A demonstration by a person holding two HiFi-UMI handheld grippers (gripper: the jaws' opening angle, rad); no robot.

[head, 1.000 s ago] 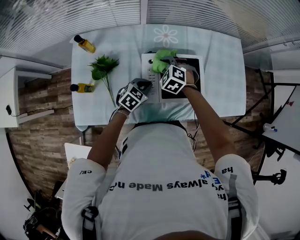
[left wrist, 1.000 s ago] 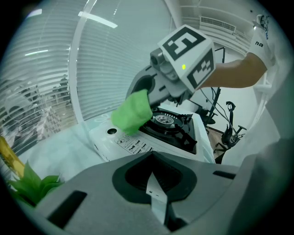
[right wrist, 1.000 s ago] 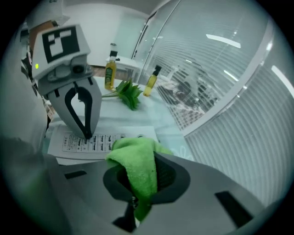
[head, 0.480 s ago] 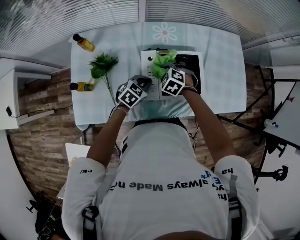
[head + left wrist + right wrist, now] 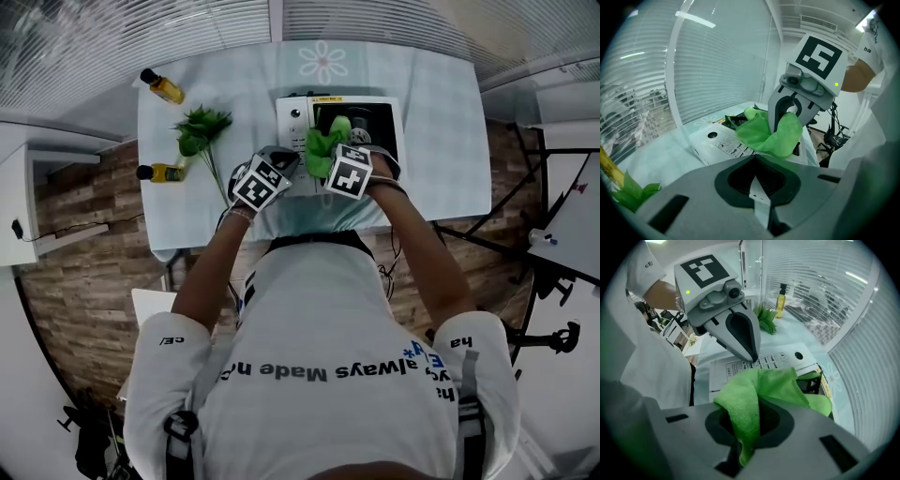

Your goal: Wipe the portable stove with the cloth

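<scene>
Seen from the head view, the portable stove stands on the pale table, directly before the person. The right gripper pinches the green cloth between its jaws, and the bunched cloth lies on the stove's top at the edge of the dark burner well. The left gripper has its jaws pressed together with nothing between them, its tip at the stove's white control panel. A leafy sprig and two yellow bottles lie left of the stove.
</scene>
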